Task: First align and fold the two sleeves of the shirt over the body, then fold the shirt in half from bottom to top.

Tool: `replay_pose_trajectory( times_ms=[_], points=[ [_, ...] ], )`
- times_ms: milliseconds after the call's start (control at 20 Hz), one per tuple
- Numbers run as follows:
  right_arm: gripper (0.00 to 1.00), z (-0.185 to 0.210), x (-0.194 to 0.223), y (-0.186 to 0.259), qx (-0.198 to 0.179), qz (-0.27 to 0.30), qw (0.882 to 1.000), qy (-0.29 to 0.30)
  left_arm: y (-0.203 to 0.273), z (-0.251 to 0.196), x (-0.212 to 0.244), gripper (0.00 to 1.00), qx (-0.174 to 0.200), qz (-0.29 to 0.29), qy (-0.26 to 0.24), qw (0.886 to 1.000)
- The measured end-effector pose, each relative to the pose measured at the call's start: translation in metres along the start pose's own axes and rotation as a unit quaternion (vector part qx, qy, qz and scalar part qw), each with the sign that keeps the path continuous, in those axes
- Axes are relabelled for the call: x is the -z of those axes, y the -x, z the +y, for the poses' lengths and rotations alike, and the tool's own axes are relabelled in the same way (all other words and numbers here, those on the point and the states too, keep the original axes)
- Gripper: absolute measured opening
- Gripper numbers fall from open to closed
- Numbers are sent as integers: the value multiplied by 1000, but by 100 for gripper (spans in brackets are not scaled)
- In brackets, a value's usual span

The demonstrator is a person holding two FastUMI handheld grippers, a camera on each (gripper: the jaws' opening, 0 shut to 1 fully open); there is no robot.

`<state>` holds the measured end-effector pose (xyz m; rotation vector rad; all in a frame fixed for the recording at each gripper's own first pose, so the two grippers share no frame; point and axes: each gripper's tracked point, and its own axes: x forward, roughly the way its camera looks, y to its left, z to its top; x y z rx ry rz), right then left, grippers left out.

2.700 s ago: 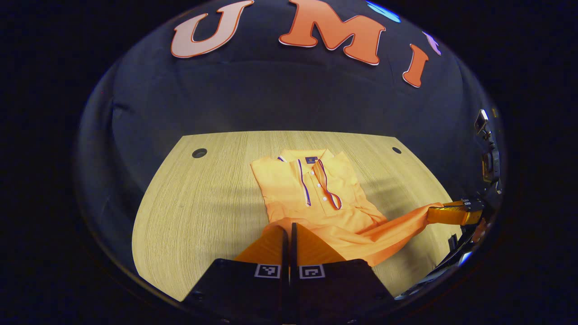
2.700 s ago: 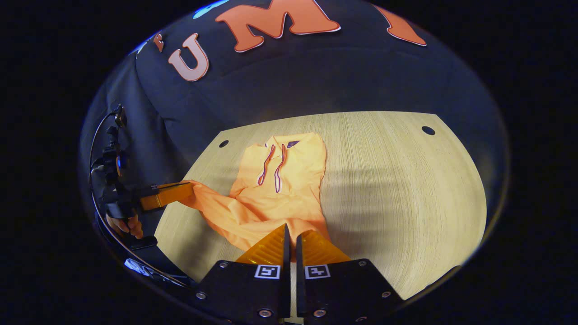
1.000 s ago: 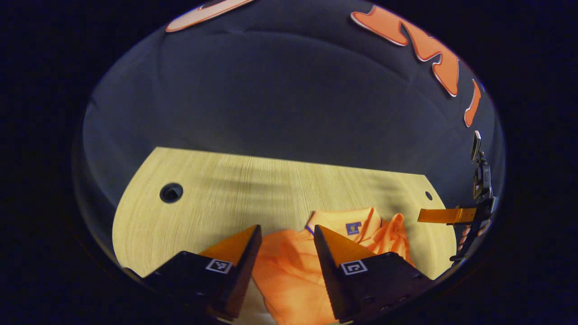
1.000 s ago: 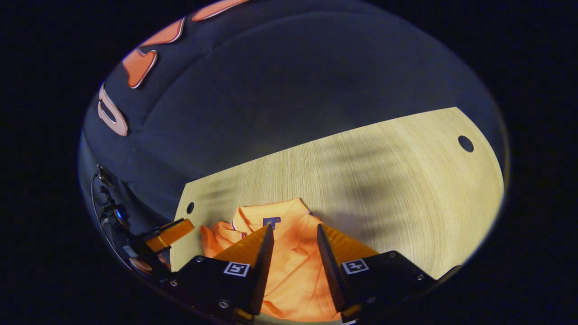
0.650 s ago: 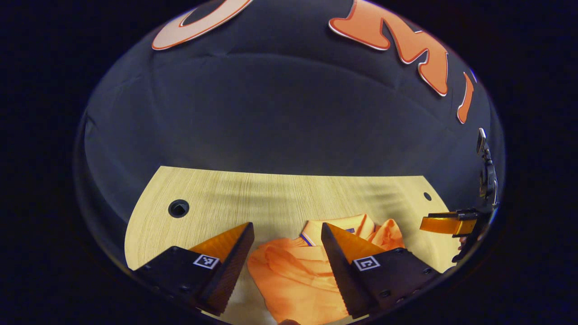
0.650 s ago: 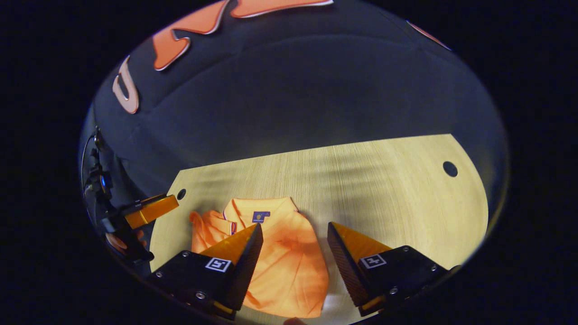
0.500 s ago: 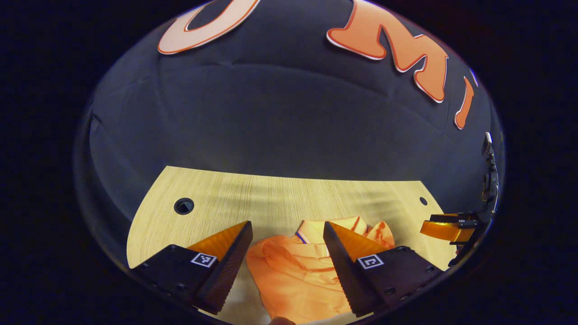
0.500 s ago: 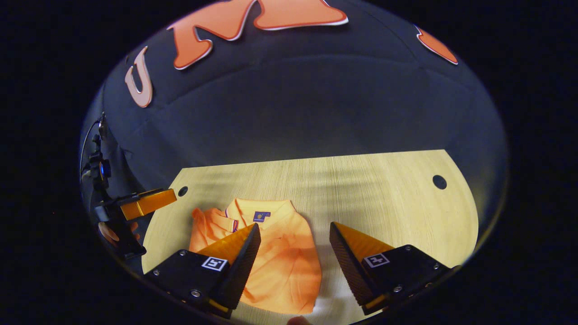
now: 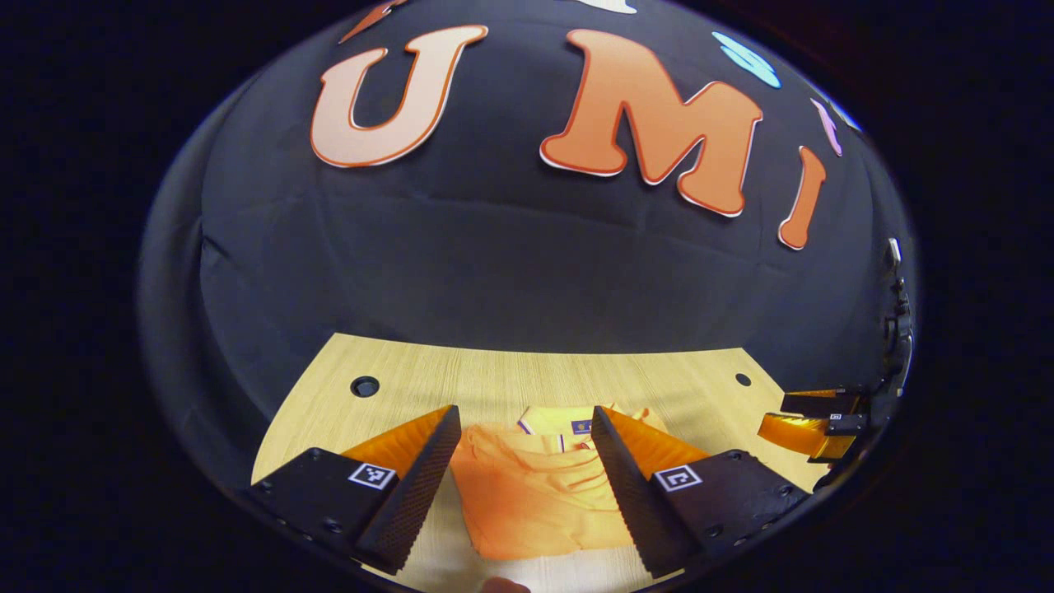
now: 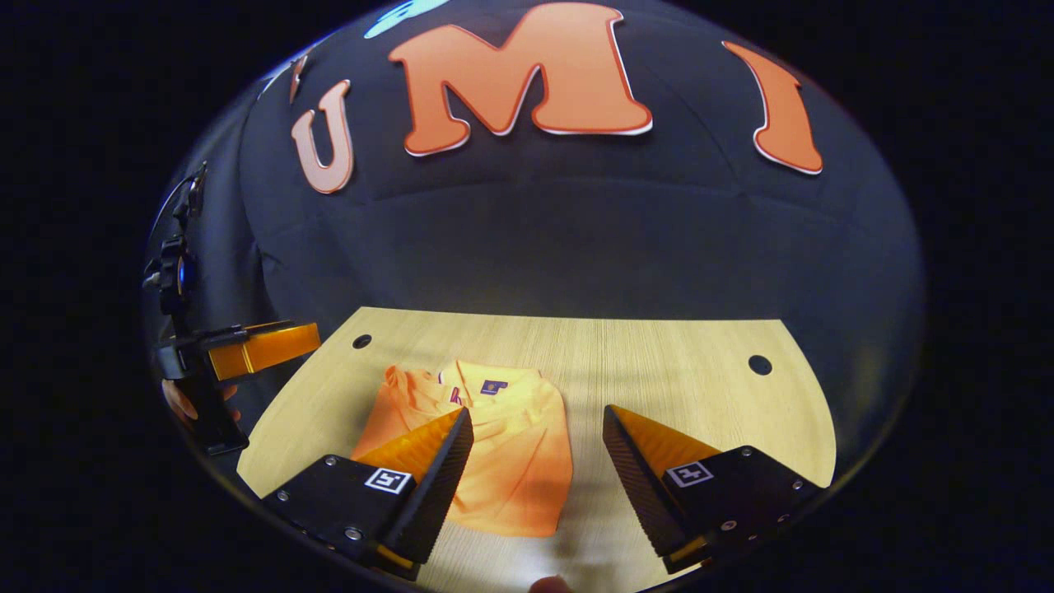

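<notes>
Orange polo shirt (image 9: 535,494) lies folded into a compact bundle on the light wood-grain table (image 9: 494,383), toward the near edge and left of the table's middle in the right gripper view (image 10: 502,461). Collar end faces the far side; a small dark neck label (image 10: 492,385) sits inside the collar, its writing too small to read. A bit of dark-and-white placket trim shows just beside the label. Upper layer of fabric is rumpled, with creases running across it; a loose fold of cloth bunches up at the left of the collar in the right gripper view. Left gripper (image 9: 523,473) hangs above the near part of the shirt, fingers spread wide with the bundle showing in the gap between them, gripping nothing. Right gripper (image 10: 535,469) is likewise spread wide above the shirt's right edge and the bare table beside it, holding nothing. Each gripper body carries a small square black-and-white marker tag (image 9: 370,475) on either side; patterns only, no readable text. The other gripper appears at the far right edge of the left gripper view, off the table's side. A hand (image 10: 193,403) grips the handle of the gripper seen at the left of the right gripper view. Two round holes (image 10: 759,364) sit near the table's far corners. Black cloth wall (image 10: 576,239) behind.
</notes>
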<state>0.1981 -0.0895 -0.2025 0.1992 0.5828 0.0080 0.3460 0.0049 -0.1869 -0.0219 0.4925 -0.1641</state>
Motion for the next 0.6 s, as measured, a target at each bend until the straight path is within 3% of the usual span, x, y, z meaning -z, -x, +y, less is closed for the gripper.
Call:
replay_pose_trajectory(
  times_ms=[350, 600],
  points=[
    [97, 25, 3, 63, -13, -54, 998, 26, 86, -21, -8, 98, -10, -63, 5, 998],
    [98, 35, 1, 106, -15, -107, 993, 44, 147, -32, -6, 98, -31, -118, -23, 992]
  ],
)
